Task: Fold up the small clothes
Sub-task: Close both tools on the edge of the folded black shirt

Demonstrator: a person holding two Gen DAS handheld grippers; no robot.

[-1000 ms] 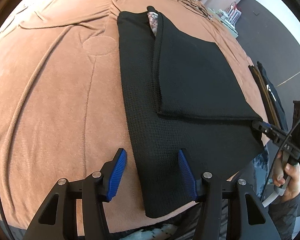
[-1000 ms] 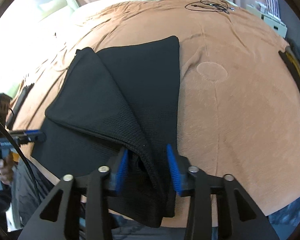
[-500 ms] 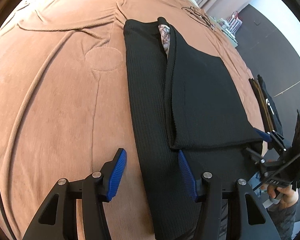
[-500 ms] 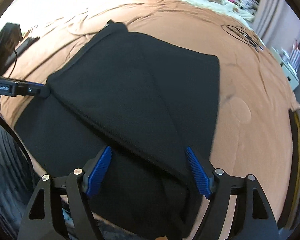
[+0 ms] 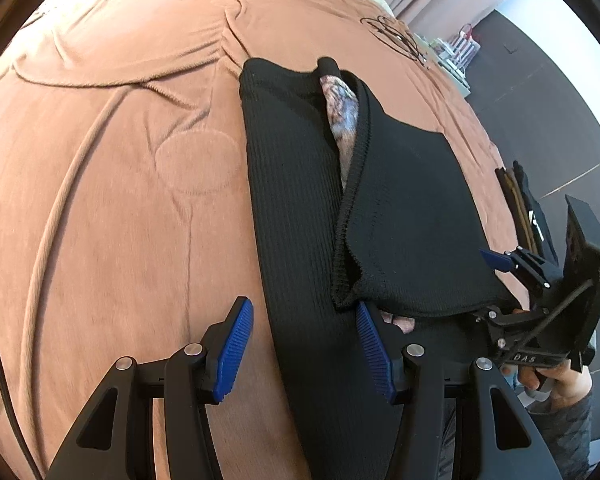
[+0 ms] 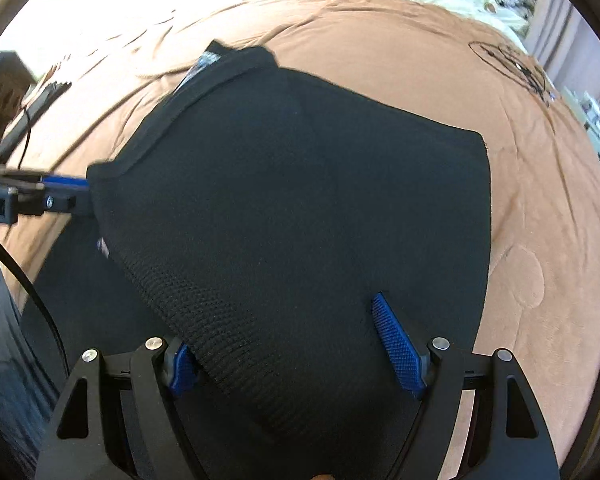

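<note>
So there's a black knit garment (image 5: 300, 240) lying on a bed with a brown-orange blanket (image 5: 120, 200), running lengthwise away from the left wrist camera; one side of it is folded over onto the rest, and the ribbed hem of that flap (image 5: 412, 216) runs down the middle; a bit of patterned fabric (image 5: 342, 108) peeks out from under the flap near the far end.

The left gripper (image 5: 304, 352) sits with its jaws parted about halfway and nothing pinched; the left blue pad (image 5: 234, 354) is over bare blanket, the right pad (image 5: 374, 354) is just below the near corner of the flap, and the unfolded strip of the garment lies between them.

The right gripper (image 6: 296, 340) has just been opening and now stands wide; the folded layer is draped between its pads and covers most of the left pad, but the right pad is clear of the cloth, so no grip; in the left wrist view it shows up at the right edge (image 5: 496, 260) by the flap's near corner, with a person's hand (image 5: 556, 380) on its handle.

Further back on the blanket there's a tangle of black cable (image 5: 396, 36); a circular stitched mark (image 5: 198, 160) sits left of the garment.
</note>
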